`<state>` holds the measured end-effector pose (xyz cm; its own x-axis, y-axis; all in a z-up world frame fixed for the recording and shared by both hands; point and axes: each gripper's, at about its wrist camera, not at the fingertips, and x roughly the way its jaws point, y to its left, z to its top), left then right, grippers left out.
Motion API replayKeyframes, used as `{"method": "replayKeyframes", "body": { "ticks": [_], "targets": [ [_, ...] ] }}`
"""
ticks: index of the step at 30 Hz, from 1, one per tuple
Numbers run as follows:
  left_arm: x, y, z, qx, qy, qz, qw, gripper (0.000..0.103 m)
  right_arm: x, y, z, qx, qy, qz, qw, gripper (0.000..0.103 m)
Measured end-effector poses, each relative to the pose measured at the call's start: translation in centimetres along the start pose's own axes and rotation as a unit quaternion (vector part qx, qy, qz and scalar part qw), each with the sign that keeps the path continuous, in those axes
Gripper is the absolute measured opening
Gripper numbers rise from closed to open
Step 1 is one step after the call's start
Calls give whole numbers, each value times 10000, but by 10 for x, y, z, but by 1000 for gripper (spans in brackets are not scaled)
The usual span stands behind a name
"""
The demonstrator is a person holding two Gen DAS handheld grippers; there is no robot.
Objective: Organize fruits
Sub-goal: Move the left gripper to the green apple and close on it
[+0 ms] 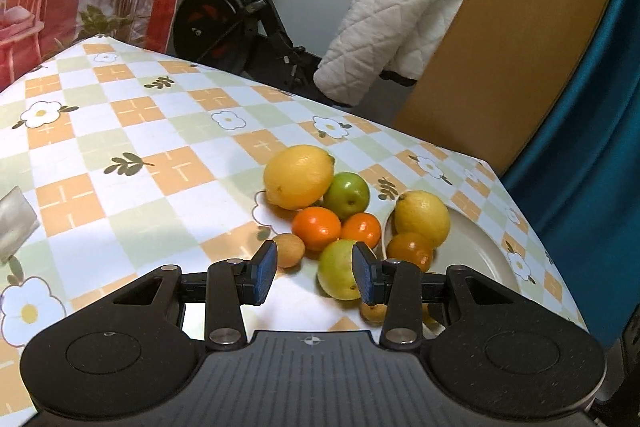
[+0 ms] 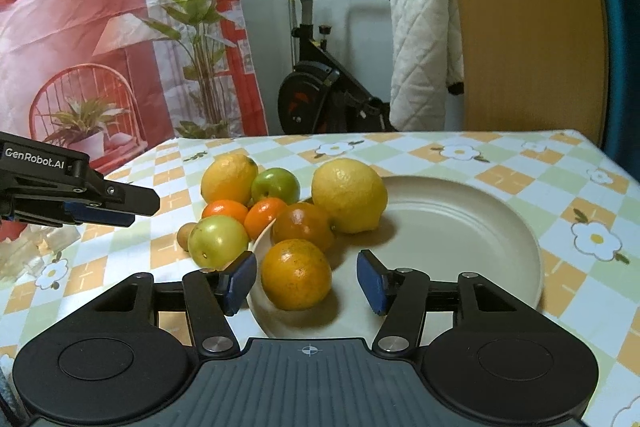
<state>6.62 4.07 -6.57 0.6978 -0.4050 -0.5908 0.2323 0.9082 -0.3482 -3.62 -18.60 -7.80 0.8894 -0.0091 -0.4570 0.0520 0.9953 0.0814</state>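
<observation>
On the flowered tablecloth lies a heap of fruit: a lemon (image 1: 298, 175) (image 2: 229, 178), a green apple (image 1: 346, 195) (image 2: 276, 183), two tangerines (image 1: 316, 229) (image 2: 225, 211), a larger green fruit (image 1: 338, 269) (image 2: 217, 241) and a small brown fruit (image 1: 289, 250) (image 2: 186, 235). The cream plate (image 2: 460, 227) (image 1: 480, 255) holds a second lemon (image 2: 349, 195), a dark orange (image 2: 303, 227) and an orange (image 2: 296, 273). My right gripper (image 2: 306, 281) is open astride that orange, its pads clear of it. My left gripper (image 1: 314, 273) (image 2: 132, 207) hovers left of the heap, open and empty.
The table's far edge and right corner lie close behind the fruit and plate. Beyond them stand an exercise bike (image 2: 320, 95), a white quilted cloth (image 1: 384, 27) and a wooden panel (image 1: 500, 39). A translucent object (image 1: 12, 223) sits at the table's left.
</observation>
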Motion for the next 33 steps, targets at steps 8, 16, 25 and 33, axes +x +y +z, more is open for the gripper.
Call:
{"method": "replayKeyframes", "body": {
  "ticks": [8,16,25,33],
  "targets": [
    [-1,-2,-3,143,-38,-70,9999,44,-5,10,1,-240,-106,-179,9995,54],
    [-5,3,1,220,-153,-104,9996,44,-4,36,10,-696,-210,61,9973,54],
    [-8,7,9,253,-203,-313,9990,44,22,73,18,-1324,-90,275,9908,53],
    [3,8,9,187,-72,-451,9988,44,45,82,19,-1359,121,277,9903,53]
  ]
}}
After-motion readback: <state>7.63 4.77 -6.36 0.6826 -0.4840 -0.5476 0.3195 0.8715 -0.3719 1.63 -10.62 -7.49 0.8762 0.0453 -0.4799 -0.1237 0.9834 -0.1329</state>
